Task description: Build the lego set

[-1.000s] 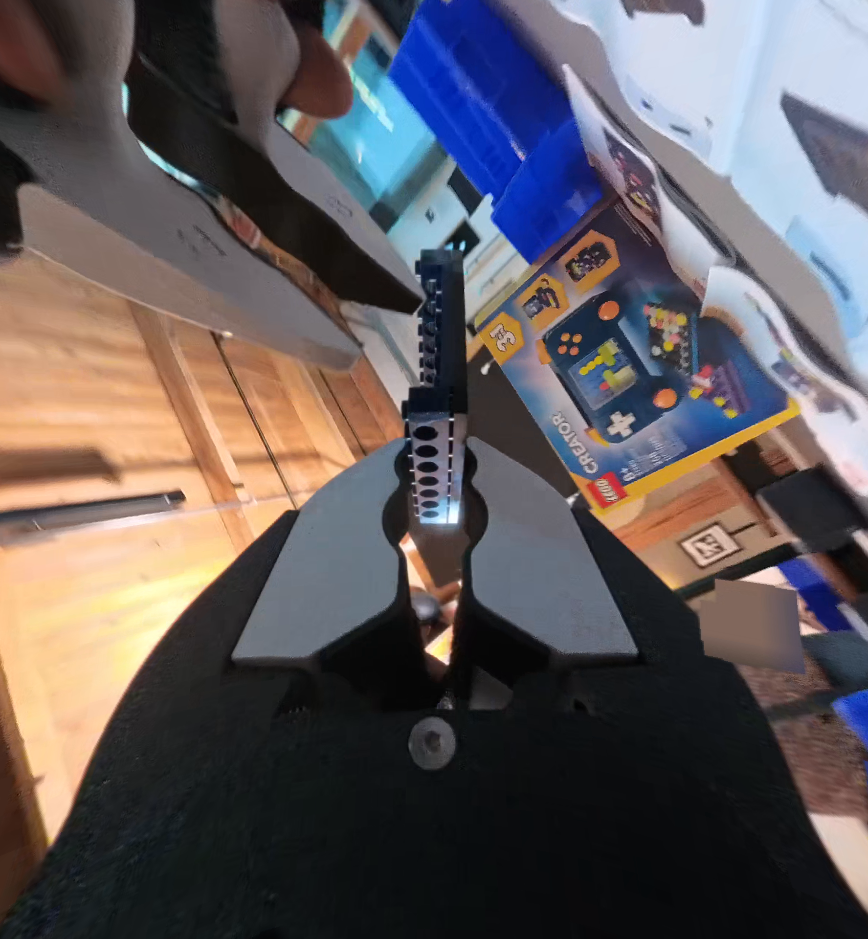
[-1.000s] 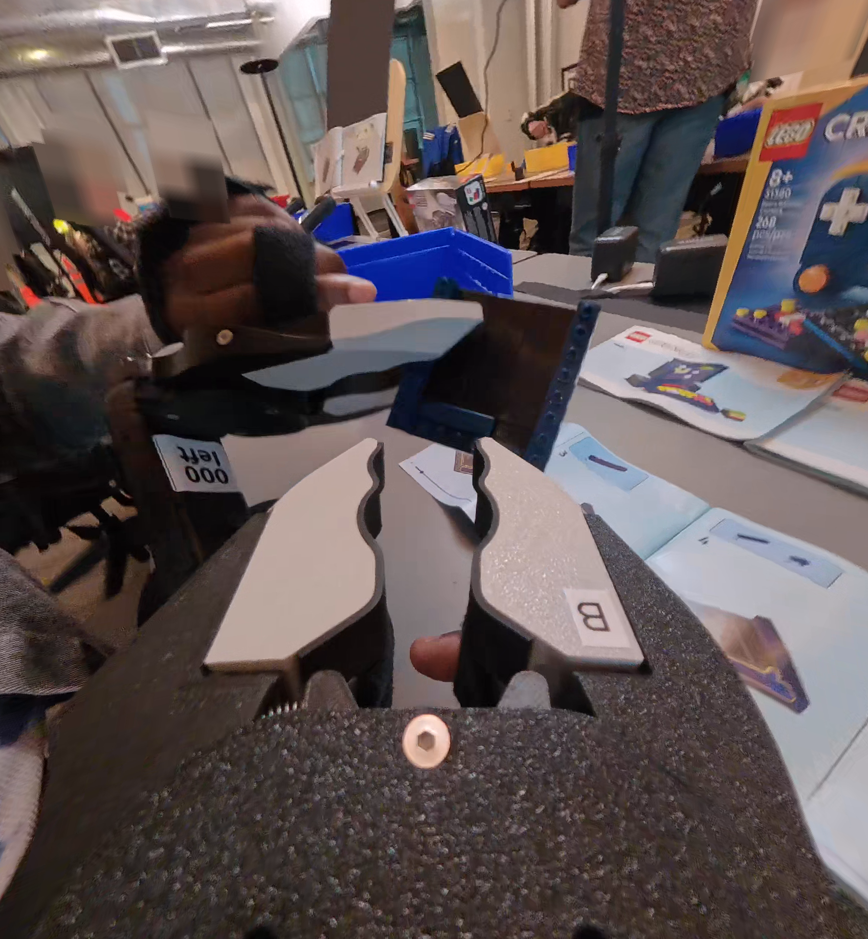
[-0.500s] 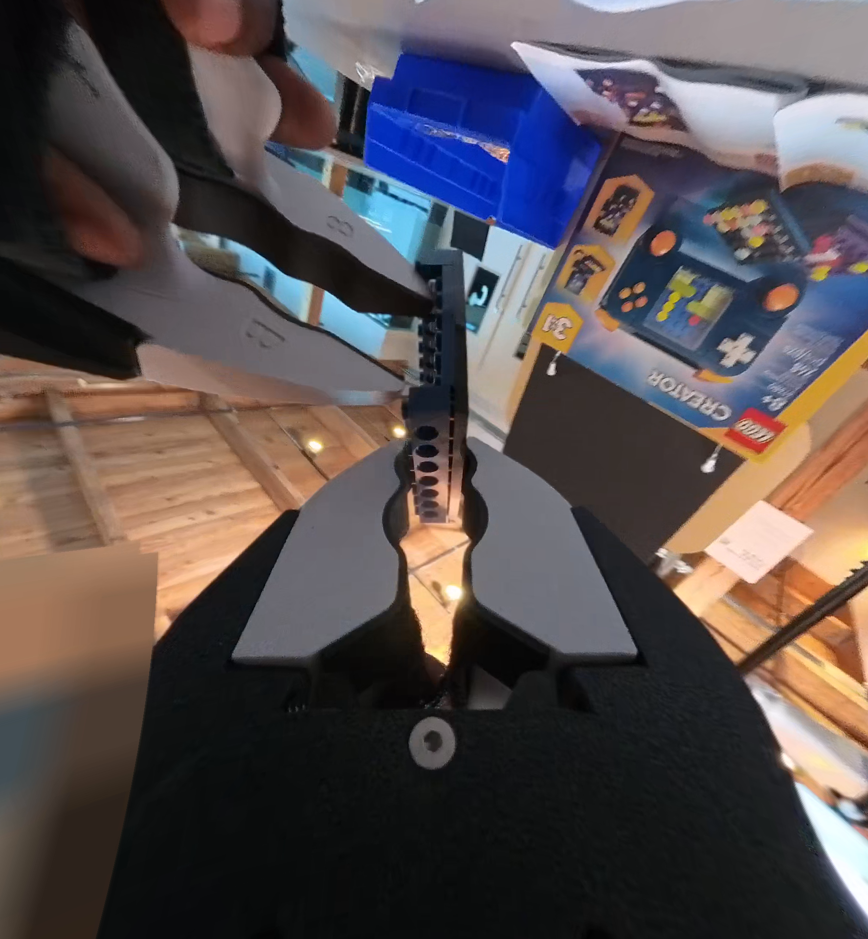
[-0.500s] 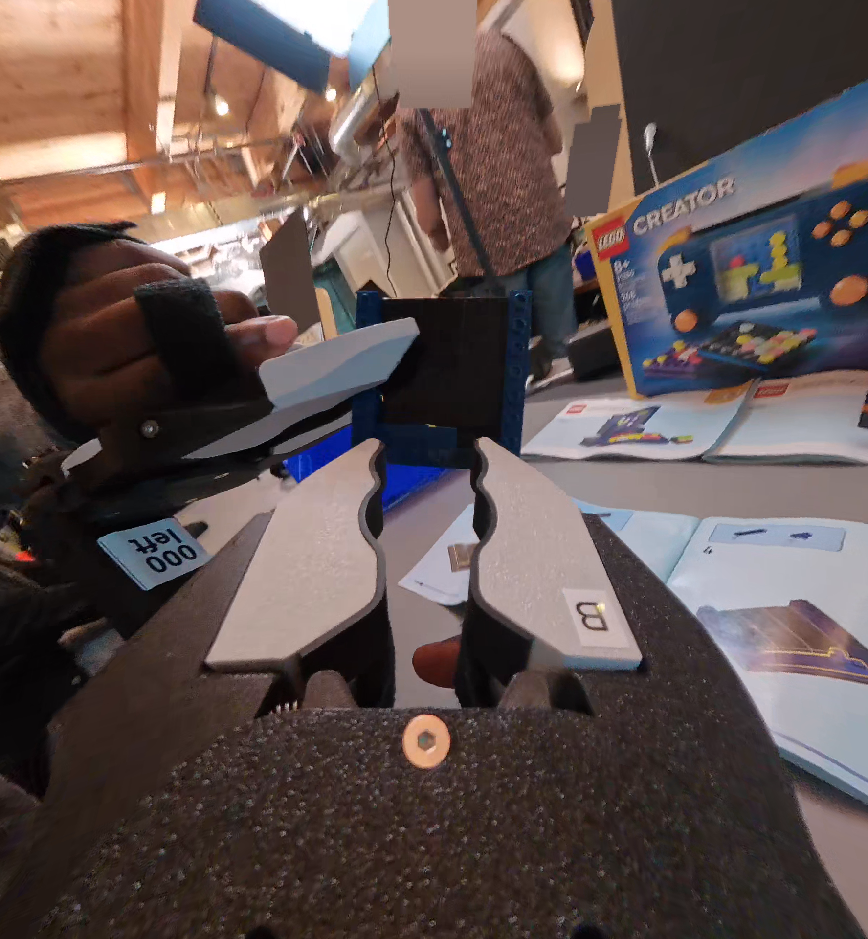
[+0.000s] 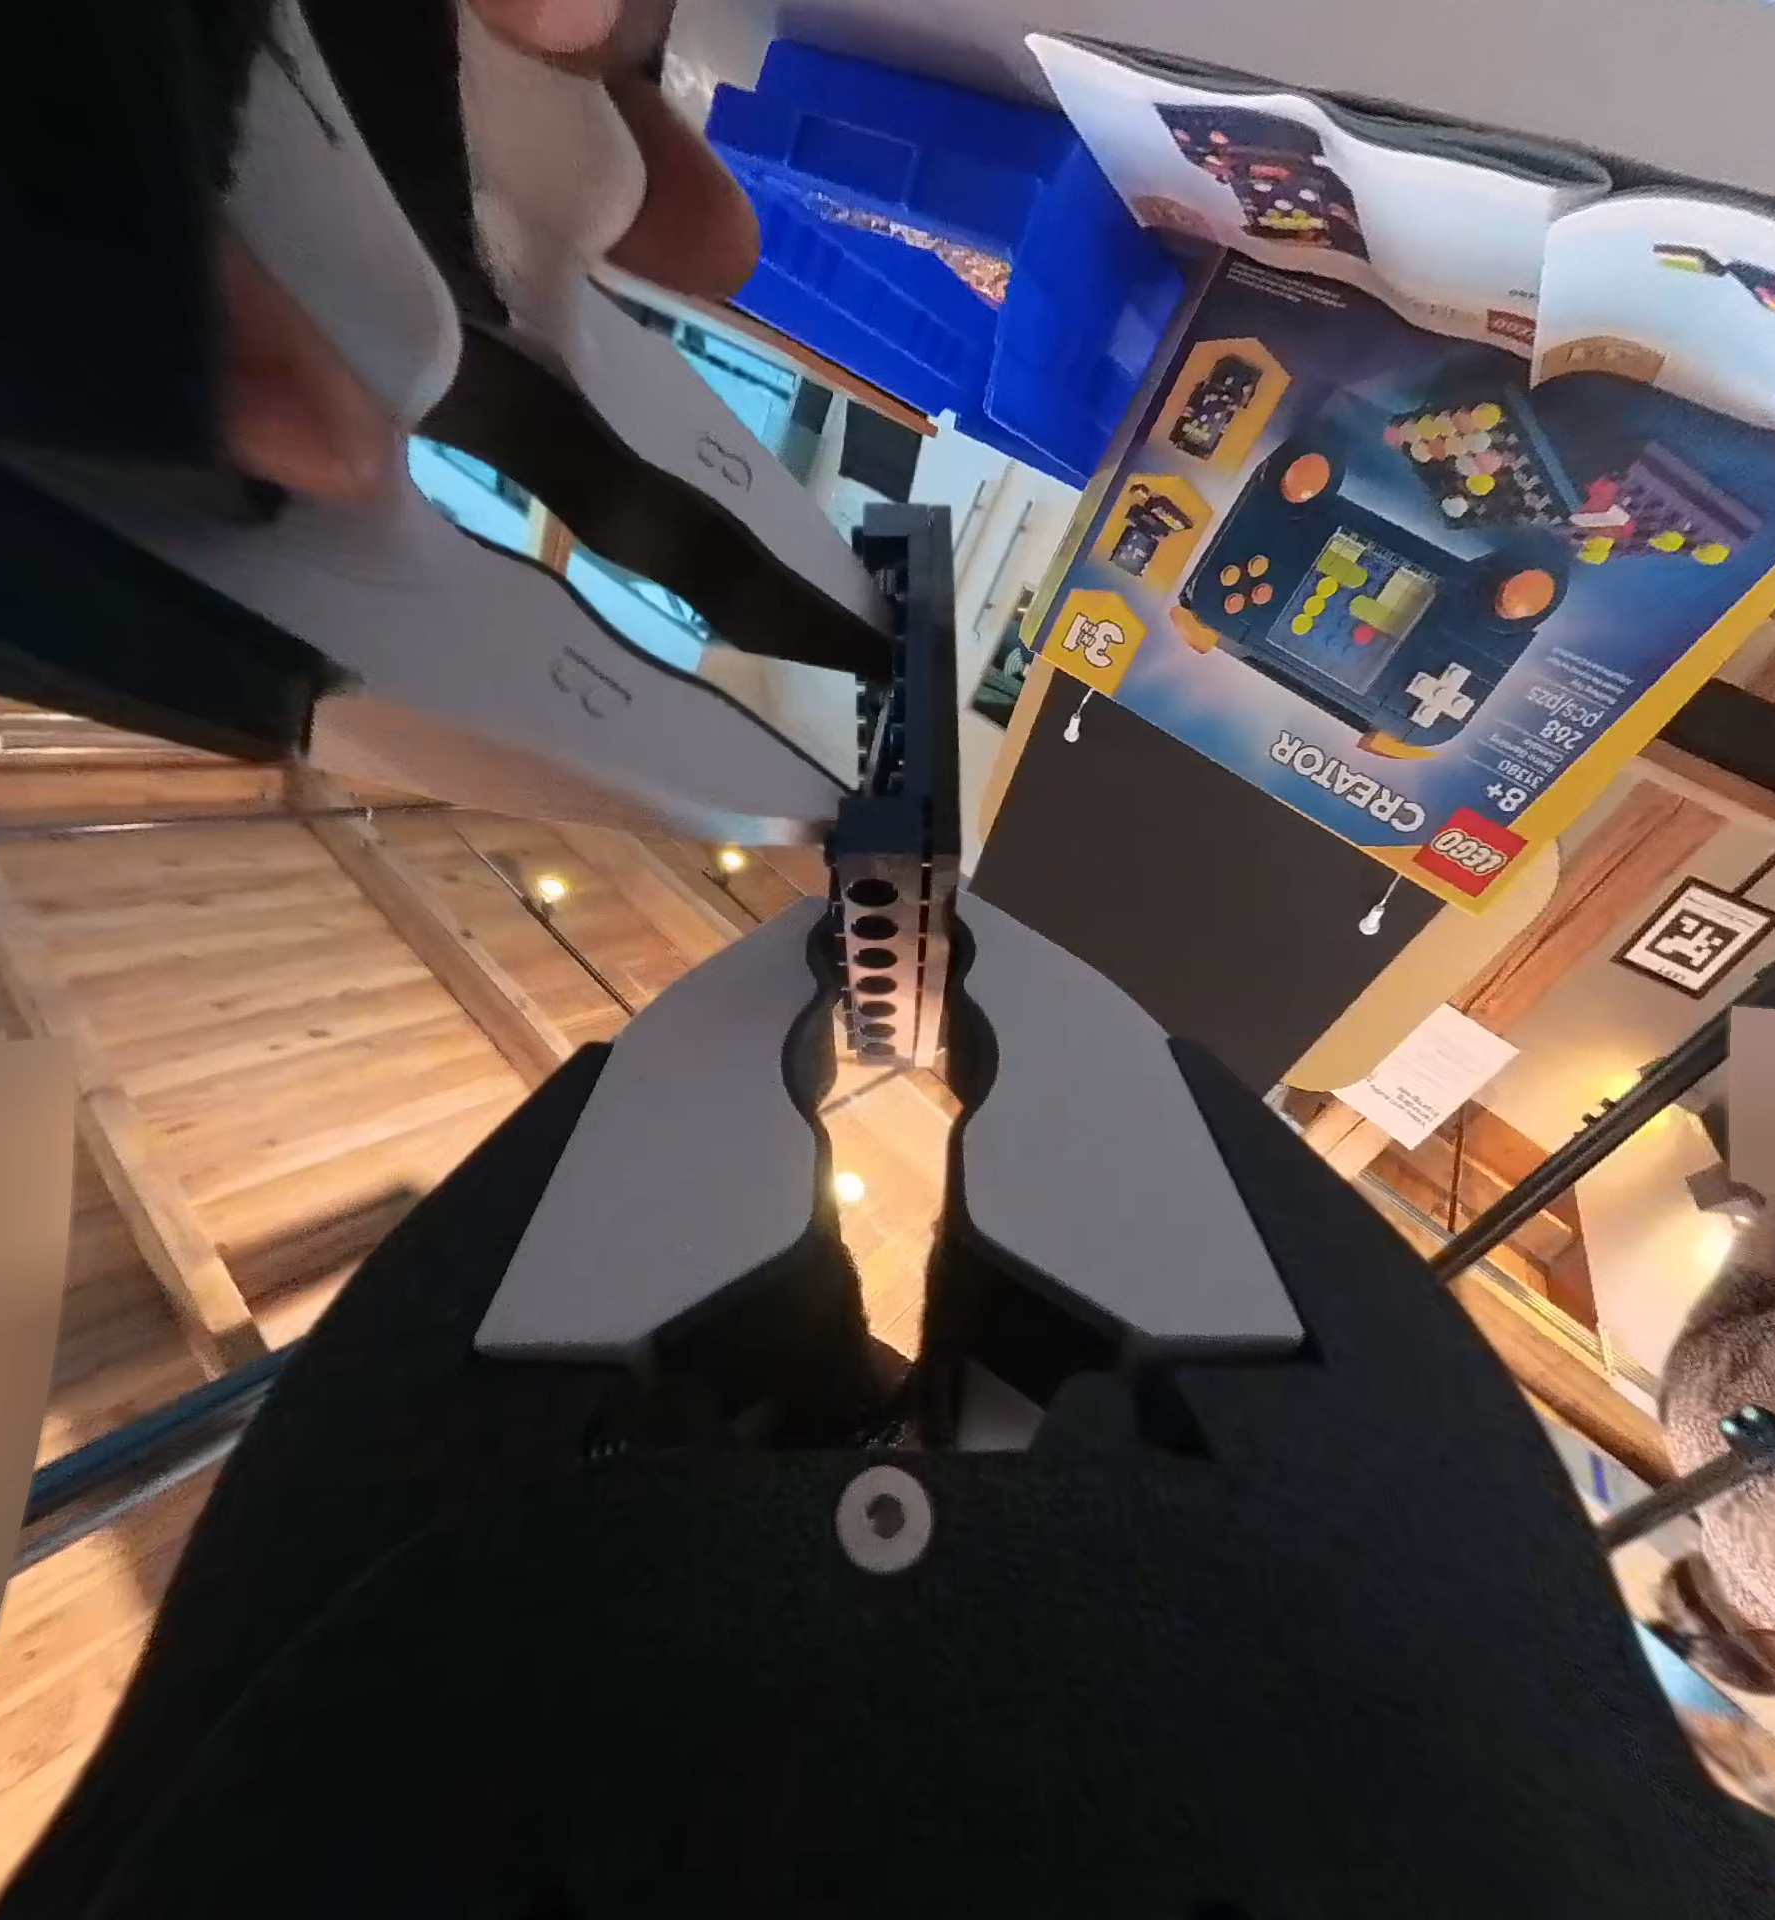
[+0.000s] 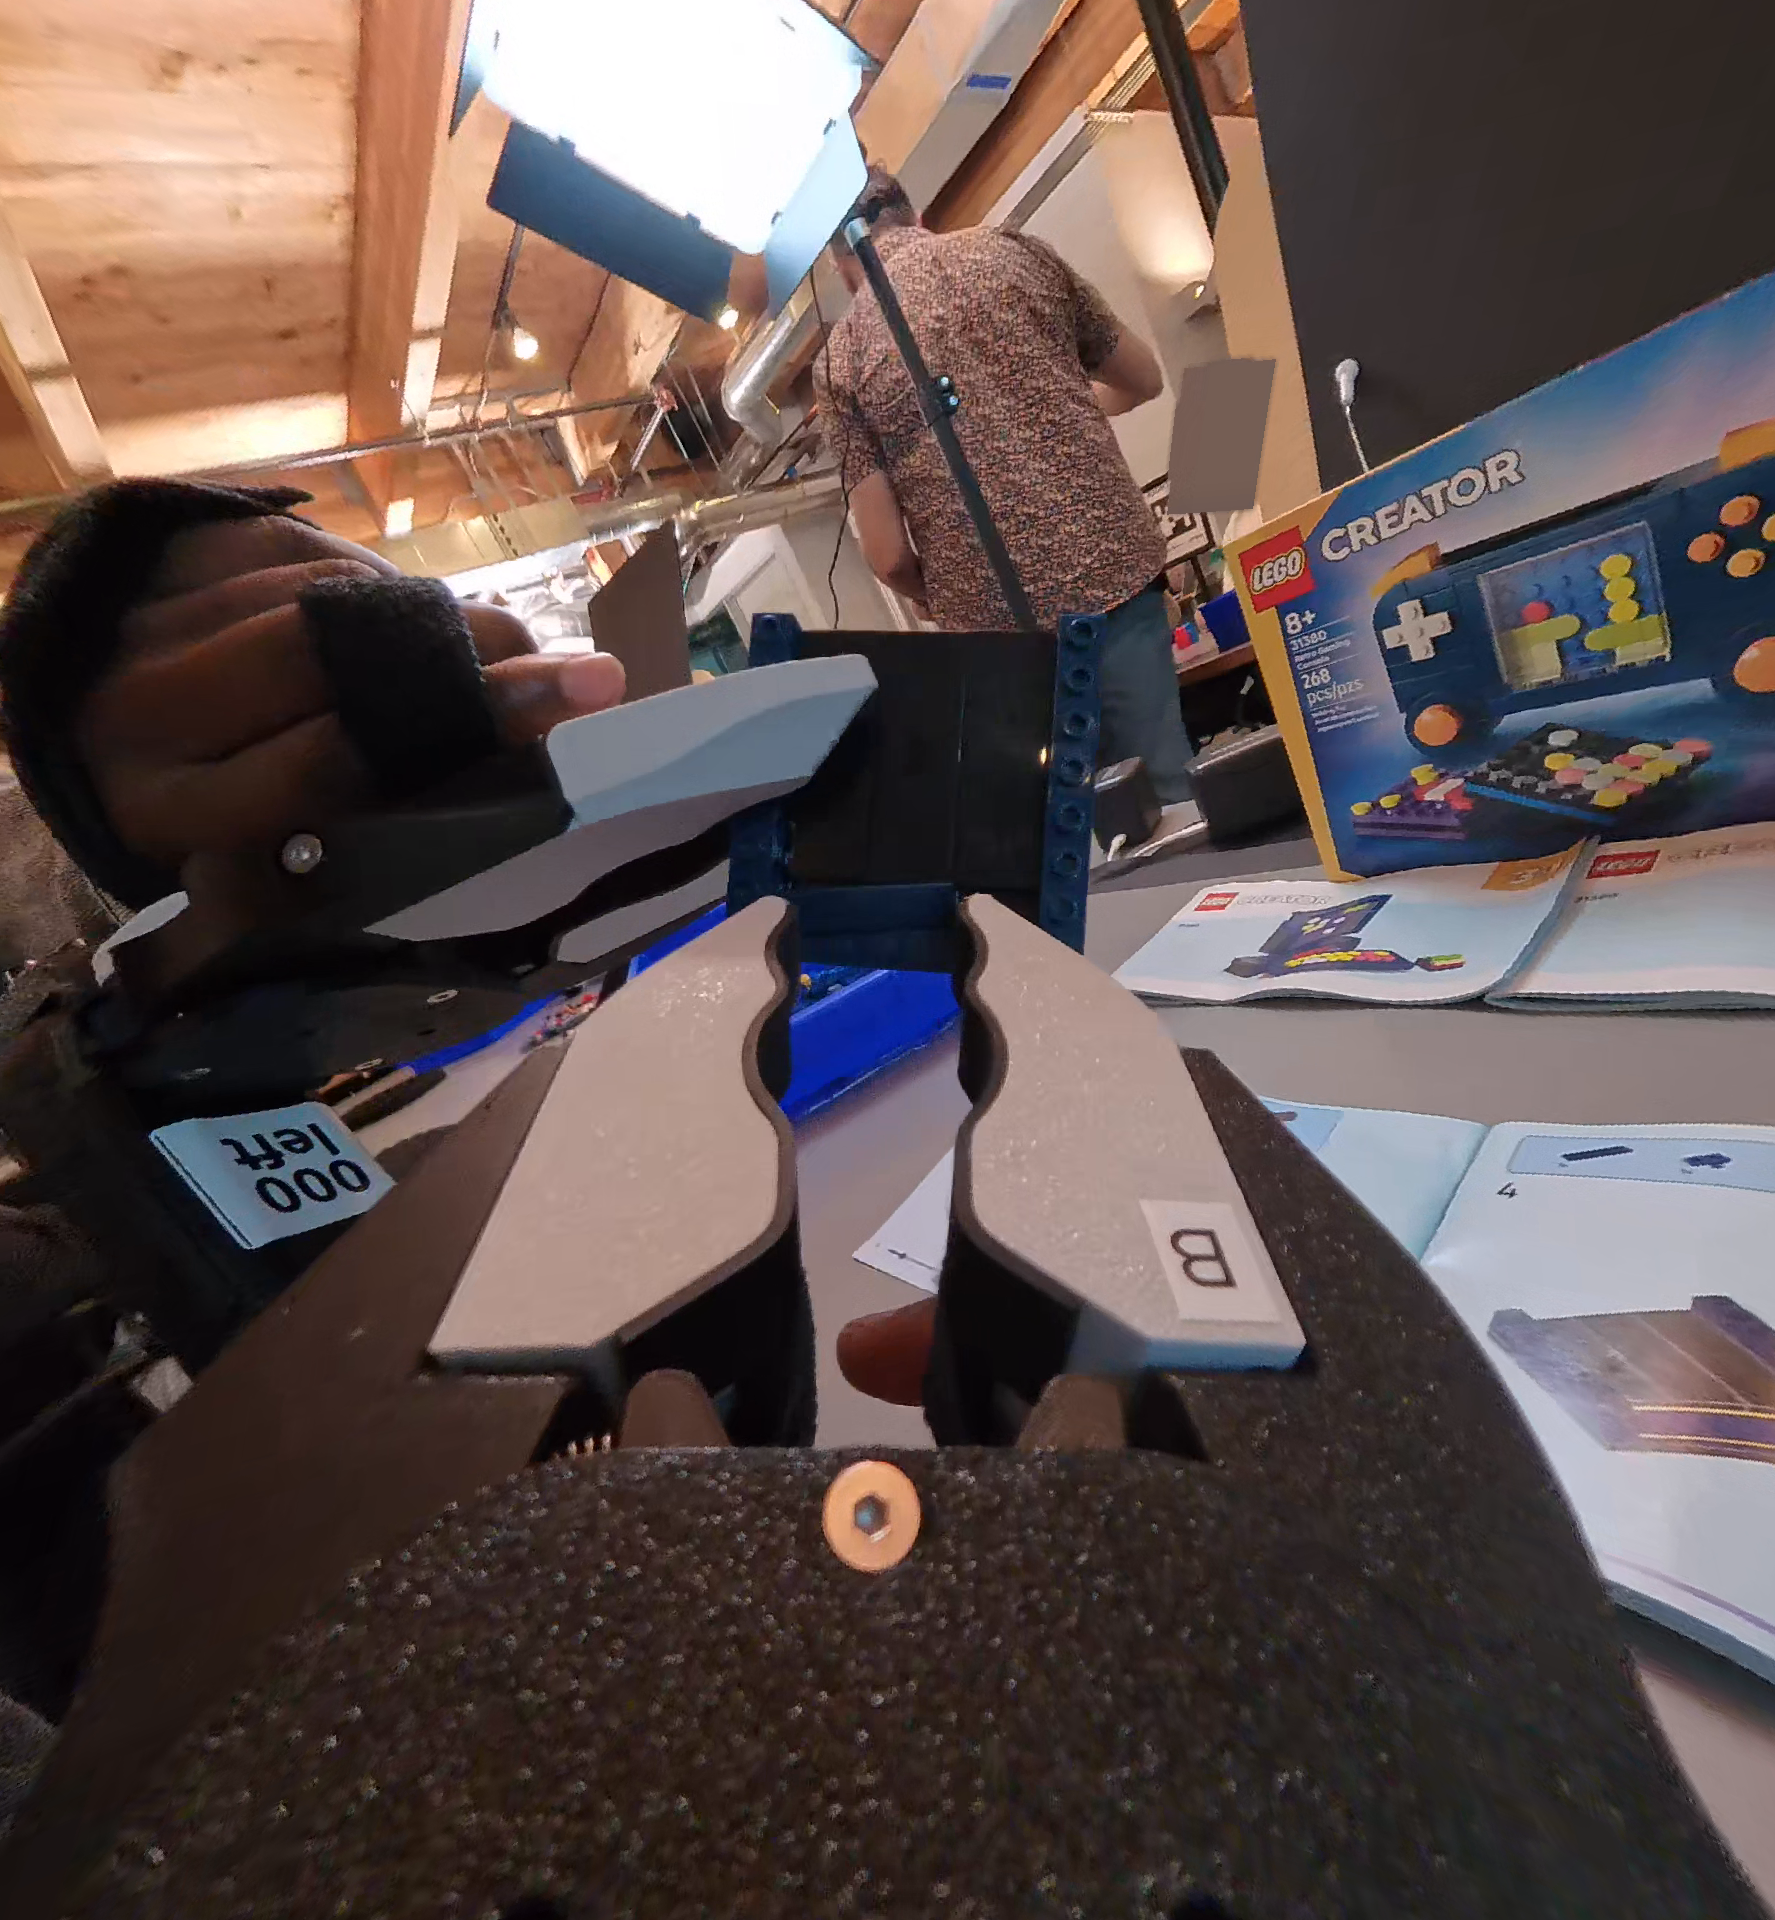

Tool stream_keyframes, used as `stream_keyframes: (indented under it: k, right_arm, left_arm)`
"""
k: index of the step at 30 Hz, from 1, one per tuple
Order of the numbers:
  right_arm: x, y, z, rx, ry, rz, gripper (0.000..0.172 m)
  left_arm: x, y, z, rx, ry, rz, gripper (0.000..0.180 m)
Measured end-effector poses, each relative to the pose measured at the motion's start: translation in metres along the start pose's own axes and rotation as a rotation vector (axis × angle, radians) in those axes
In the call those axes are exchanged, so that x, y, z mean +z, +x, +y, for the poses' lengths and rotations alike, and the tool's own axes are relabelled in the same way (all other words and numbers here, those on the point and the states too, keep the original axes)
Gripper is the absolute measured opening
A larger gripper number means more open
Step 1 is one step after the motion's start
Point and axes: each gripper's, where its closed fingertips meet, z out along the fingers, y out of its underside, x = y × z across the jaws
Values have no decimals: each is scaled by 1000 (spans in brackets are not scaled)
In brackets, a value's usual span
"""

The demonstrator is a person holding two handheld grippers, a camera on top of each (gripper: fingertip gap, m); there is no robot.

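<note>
Brick panel held upright between two grippers, above the table.

From the left, we find the left gripper pinching the panel by its side beam, steadying it off the table. The right gripper brackets the panel's lower blue bar; pad contact appears likely, though we cannot confirm it. Box and booklets lie right.
</note>
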Motion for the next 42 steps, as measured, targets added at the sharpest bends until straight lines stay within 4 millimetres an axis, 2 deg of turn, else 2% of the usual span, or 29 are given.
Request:
stream_keyframes:
  k: [7, 9, 13, 18, 23, 28, 36, 39, 42]
  right_arm:
    - [3, -6, 4, -32, -21, -20, 28]
    - [3, -3, 7, -42, -32, -1, 8]
    - [5, -2, 14, -70, -85, -3, 5]
    - [8, -3, 20, -209, -173, -10, 5]
    - [9, -10, 23, -364, -216, -35, 2]
    - [11, -13, 33, -278, -264, -97, 1]
    - [12, -6, 54, 25, -490, -207, 0]
    - [12, -3, 60, -15, -574, -214, 0]
    - [11, -1, 63, -139, -657, -233, 0]
  left_arm:
    - [-7, 4, 3, -38, -16, -1, 16]
    - [-9, 8, 3, -87, -16, 19, 16]
    - [-13, 18, -2, -196, -28, 52, 17]
    - [-17, 28, -10, -314, -13, 50, 16]
    - [-20, 40, -8, -447, -24, 80, 16]
    - [-23, 57, -15, -582, -46, 111, 16]
    - [-29, 72, -37, -746, -61, 104, 16]
    - [-30, 77, -46, -829, -56, 108, 16]
    - [-30, 80, -50, -895, -55, 110, 16]
